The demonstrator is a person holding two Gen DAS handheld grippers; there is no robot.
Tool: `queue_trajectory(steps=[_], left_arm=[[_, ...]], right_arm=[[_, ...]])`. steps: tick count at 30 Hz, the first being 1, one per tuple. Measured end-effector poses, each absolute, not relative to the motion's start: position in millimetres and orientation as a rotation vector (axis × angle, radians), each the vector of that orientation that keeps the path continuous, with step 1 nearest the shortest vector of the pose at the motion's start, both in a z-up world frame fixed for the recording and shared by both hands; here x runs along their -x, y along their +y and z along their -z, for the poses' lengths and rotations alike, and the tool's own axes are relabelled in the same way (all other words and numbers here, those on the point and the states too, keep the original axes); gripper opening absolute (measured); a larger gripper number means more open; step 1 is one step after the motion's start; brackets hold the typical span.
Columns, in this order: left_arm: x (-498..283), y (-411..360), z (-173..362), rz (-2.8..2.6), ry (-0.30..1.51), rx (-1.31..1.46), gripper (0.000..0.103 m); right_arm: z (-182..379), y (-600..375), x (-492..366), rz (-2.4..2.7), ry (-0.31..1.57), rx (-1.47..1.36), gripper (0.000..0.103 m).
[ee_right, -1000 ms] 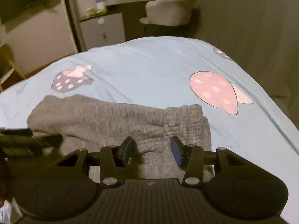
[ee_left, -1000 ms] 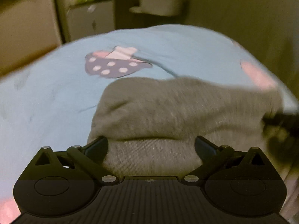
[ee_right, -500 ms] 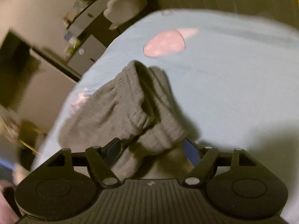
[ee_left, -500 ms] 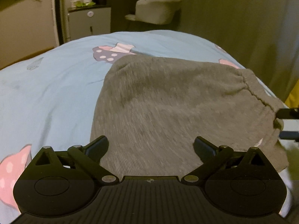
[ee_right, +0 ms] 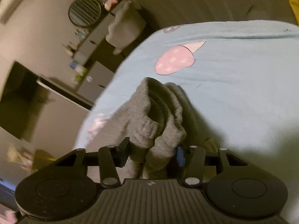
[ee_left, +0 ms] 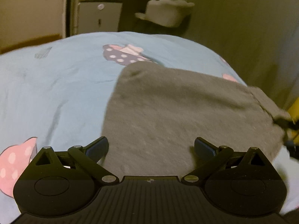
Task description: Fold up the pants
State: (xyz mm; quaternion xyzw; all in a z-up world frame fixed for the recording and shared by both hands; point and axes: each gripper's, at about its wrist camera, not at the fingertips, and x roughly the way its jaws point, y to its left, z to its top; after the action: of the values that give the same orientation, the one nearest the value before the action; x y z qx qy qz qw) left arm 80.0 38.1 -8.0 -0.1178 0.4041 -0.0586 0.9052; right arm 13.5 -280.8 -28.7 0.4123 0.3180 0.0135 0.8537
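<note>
Grey knit pants (ee_left: 179, 112) lie folded on a light blue bedsheet (ee_left: 56, 85). My left gripper (ee_left: 151, 147) is open, its fingers spread wide over the near edge of the pants, holding nothing. My right gripper (ee_right: 151, 151) is shut on the bunched waistband end of the pants (ee_right: 158, 123) and is rolled sideways. The right gripper also shows at the far right edge of the left wrist view (ee_left: 287, 125), at the pants' waistband corner.
The sheet has pink (ee_right: 174, 60) and purple (ee_left: 121, 56) strawberry prints. Beyond the bed stand a white cabinet (ee_left: 99, 16), a pale upholstered chair (ee_left: 166, 13) and a dark curtain (ee_left: 252, 28). The bed's edge drops off on the right.
My right gripper closed on the waistband, lifted it and rolled sideways. The left gripper stayed open over the pants and shifted a little; the pants look flatter.
</note>
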Motion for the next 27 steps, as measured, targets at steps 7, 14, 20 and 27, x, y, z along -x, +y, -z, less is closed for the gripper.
queue_trajectory(steps=[7,14,20,27], left_arm=[[-106,60,15,0.084,0.916,0.28,0.102],[-123,46,30,0.161,0.982,0.196,0.102],[-142,39,42,0.223,1.025,0.209,0.102],[-160,39,49,0.323,1.051,0.206,0.103]], right_arm=[[68,-283,-19,-0.001,0.828,-0.736,0.068],[51,-309,-31,-0.059,0.814,-0.693,0.088],[89,-324,-83,-0.221,0.949,-0.915,0.092],[109,-324,-119,-0.333,0.949,-1.016,0.095]])
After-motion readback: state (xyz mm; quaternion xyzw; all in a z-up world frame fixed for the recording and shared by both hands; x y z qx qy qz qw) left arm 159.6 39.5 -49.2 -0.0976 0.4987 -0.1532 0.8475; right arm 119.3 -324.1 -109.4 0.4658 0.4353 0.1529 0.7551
